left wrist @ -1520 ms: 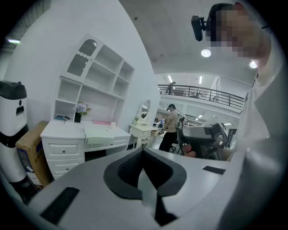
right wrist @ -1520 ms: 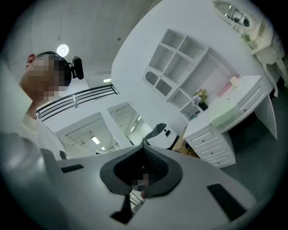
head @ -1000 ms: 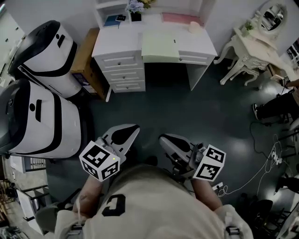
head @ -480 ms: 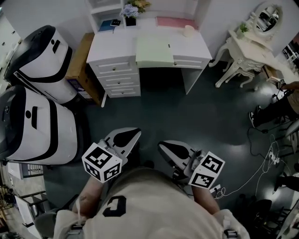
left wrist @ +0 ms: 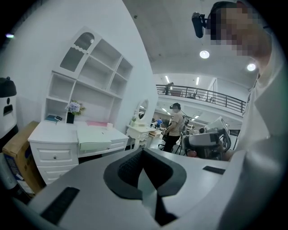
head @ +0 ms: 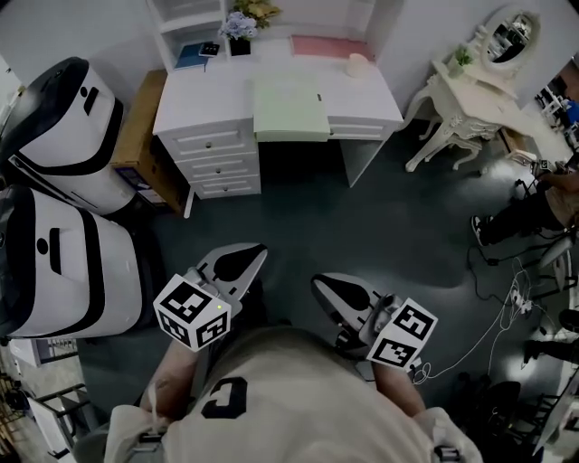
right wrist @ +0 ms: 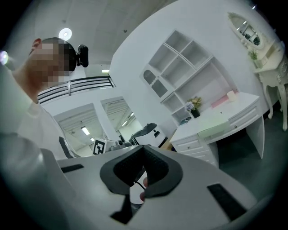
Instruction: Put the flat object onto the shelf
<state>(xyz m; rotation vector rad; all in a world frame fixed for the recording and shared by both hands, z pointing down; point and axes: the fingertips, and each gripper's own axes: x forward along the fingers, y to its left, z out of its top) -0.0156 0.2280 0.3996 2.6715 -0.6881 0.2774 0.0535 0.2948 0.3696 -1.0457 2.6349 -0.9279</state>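
A pale green flat object [head: 289,107] lies on the white desk [head: 204,95], overhanging its front edge. A pink flat object [head: 324,47] lies at the desk's back. The white shelf unit [head: 185,16] stands on the desk's back left, with a blue book [head: 190,56] and a flower pot [head: 237,27] below it. My left gripper [head: 242,260] and right gripper [head: 333,291] hang shut and empty near my body, far from the desk. The left gripper view shows the green object [left wrist: 93,138] and the shelf [left wrist: 92,74]. The right gripper view shows them too: green object [right wrist: 216,127], shelf [right wrist: 184,65].
Two big white-and-black machines [head: 59,113] [head: 63,267] and a cardboard box [head: 136,136] stand left of the desk. An ornate white dressing table [head: 470,81] with a mirror stands at the right. Cables [head: 507,316] and a seated person's legs [head: 529,212] are on the dark floor there.
The desk has slid leftward in the head view and the dressing table has come further in. Both grippers stay shut near my body.
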